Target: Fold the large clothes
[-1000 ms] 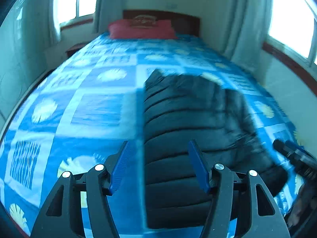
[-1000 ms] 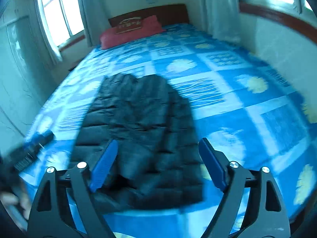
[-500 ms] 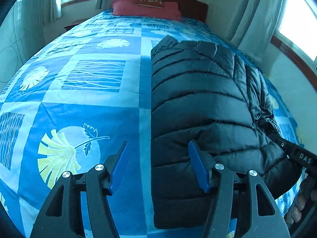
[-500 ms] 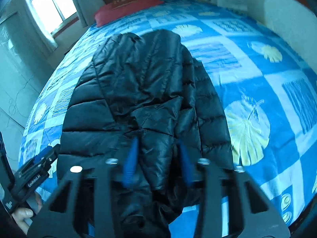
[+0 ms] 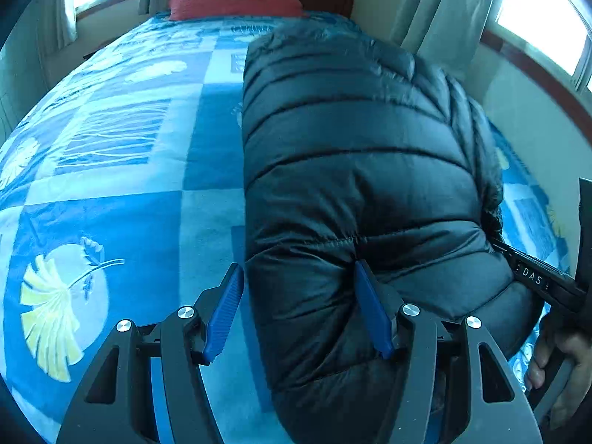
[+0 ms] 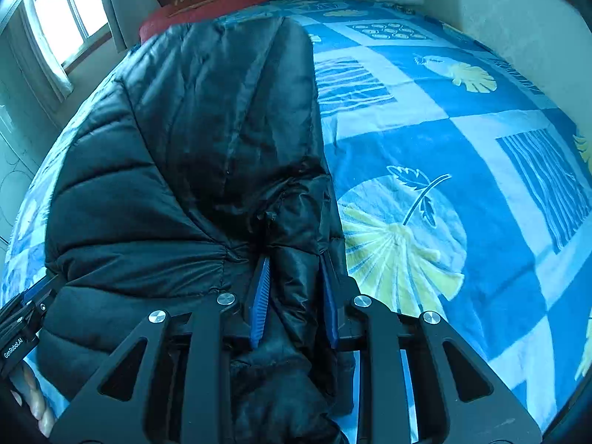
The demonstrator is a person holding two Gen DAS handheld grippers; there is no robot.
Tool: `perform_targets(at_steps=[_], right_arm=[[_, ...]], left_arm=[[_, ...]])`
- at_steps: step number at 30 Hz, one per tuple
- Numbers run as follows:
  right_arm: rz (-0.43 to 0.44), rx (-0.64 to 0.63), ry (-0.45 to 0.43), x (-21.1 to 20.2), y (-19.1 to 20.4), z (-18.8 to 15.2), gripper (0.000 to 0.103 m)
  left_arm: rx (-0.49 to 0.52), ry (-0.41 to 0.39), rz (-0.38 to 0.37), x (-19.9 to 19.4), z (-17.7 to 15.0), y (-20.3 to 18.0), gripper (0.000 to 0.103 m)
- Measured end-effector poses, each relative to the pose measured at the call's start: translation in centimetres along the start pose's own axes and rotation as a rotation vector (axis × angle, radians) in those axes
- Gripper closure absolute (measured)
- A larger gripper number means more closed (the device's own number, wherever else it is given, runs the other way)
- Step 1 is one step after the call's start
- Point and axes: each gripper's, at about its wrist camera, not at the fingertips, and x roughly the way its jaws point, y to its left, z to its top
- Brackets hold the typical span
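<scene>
A black quilted puffer jacket (image 5: 355,170) lies lengthwise on the bed, its near end at the foot. In the left wrist view my left gripper (image 5: 299,292) is open, its jaws straddling the jacket's left near edge, the right finger pressed into the padding. In the right wrist view the jacket (image 6: 177,140) fills the left half. My right gripper (image 6: 294,285) is shut on a bunched fold of the jacket's right near edge. The right gripper also shows at the right edge of the left wrist view (image 5: 536,277).
The bed (image 5: 122,192) has a blue patterned cover with leaf prints (image 6: 403,236). A red pillow (image 5: 236,0) lies at the wooden headboard. A wall (image 6: 518,22) runs close along the bed's right side; windows with curtains (image 5: 455,11) are on both sides.
Both grippers have moved down and forward onto the jacket's near end. The right gripper went from wide open to shut on the jacket's fold. The left gripper stayed open.
</scene>
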Motion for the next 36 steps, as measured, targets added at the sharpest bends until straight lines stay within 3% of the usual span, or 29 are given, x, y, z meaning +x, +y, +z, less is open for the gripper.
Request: perform_targets(at_steps=[3,7,8,10,12,16,18,21,23,25,28,36], right_arm=[[0.0,0.004,-0.013,0.1,0.0,-0.2,0.079],[0.013,0.0,-0.039,-1.2,-0.1,-0.4,0.076],[0.013,-0.007,-0.051,-1.7,-0.1,-0.4,0.073],[-0.017,-0.016,-0.063,-2.5,-0.2,-0.3,0.054],[-0.013,-0.013,-0.07,-3.6,-0.5,-0.2,0.05],[-0.011,0.0,-0.087,-6.6,-0.9,0.7,0.049],[-0.03,-0.016,-0.139,-8.6,-0.2,1.6,0.049],[0.011,-0.041,-0.203,-10.3,1.4,3.5,0.049],[0.031,-0.068,-0.208,-10.0,2.6,4.8,0.051],[0.051,-0.1,-0.214,-9.1,4.2,6.3,0.06],[0.085,-0.136,-0.207,-6.8,5.5,8.1,0.061],[0.045,-0.145,-0.116,-0.4,4.9,8.9,0.061]], left_arm=[[-0.006,0.014,0.01,1.1,0.0,0.0,0.042],[0.022,-0.018,0.026,-0.2,-0.2,-0.1,0.043],[0.037,-0.03,0.043,-0.9,-0.3,-0.2,0.043],[0.053,-0.051,0.065,-2.2,-0.3,-0.3,0.043],[0.044,-0.069,0.058,-3.3,-0.2,0.0,0.043],[-0.019,-0.098,0.026,-5.3,1.0,1.5,0.043],[-0.058,-0.112,0.009,-5.7,2.1,2.5,0.043],[-0.08,-0.114,-0.005,-5.3,4.1,2.9,0.043],[-0.086,-0.117,-0.021,-4.8,5.3,2.8,0.043],[-0.089,-0.121,-0.031,-4.2,6.8,2.4,0.043],[-0.073,-0.116,-0.034,-2.8,8.2,1.5,0.043],[-0.076,-0.087,-0.041,1.2,8.9,0.6,0.042]])
